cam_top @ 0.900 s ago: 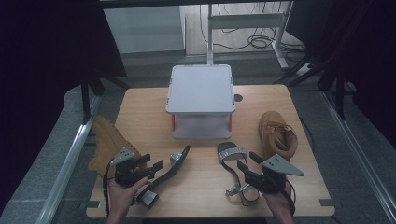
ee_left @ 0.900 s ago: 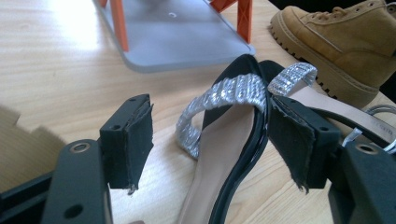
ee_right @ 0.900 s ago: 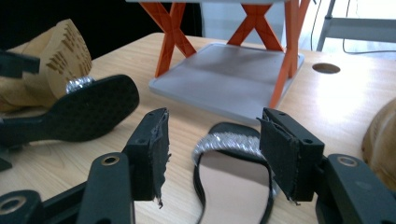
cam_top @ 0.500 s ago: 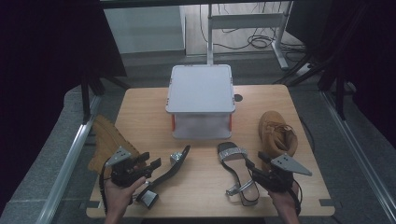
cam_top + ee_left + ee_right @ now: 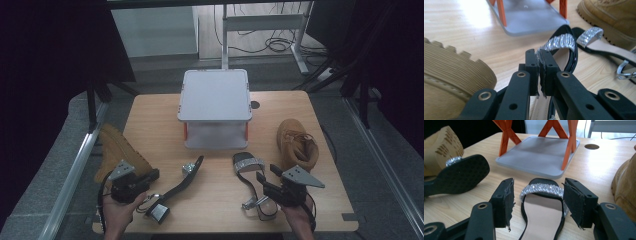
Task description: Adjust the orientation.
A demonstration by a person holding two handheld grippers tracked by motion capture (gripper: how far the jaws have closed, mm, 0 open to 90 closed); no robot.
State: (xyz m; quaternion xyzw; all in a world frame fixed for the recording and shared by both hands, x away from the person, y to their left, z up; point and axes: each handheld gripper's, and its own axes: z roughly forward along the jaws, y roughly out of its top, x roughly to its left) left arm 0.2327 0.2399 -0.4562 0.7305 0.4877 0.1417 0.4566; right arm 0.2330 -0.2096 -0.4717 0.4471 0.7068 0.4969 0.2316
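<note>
Two black sandals with silver straps lie on the wooden table [image 5: 150, 115]. The left sandal [image 5: 187, 177] rests tilted on its side, sole [image 5: 459, 173] facing right. My left gripper [image 5: 152, 175] is shut just left of it, nothing visible between its pads [image 5: 538, 53]; the sandal's silver strap [image 5: 560, 41] shows just beyond the tips. The right sandal [image 5: 247, 165] lies flat. My right gripper [image 5: 266, 173] stands open, its jaws either side of that sandal's toe strap [image 5: 541, 188] [image 5: 537, 195], apart from it.
A white two-tier rack [image 5: 215, 95] with orange legs stands mid-table. A tan boot [image 5: 117, 147] lies on its side at the left edge, beside my left gripper. Another tan boot [image 5: 295, 142] stands upright at the right, close to my right gripper.
Both hands have shifted only slightly near the front edge. The sandals, boots and rack have stayed put, and the jaws hold the same states.
</note>
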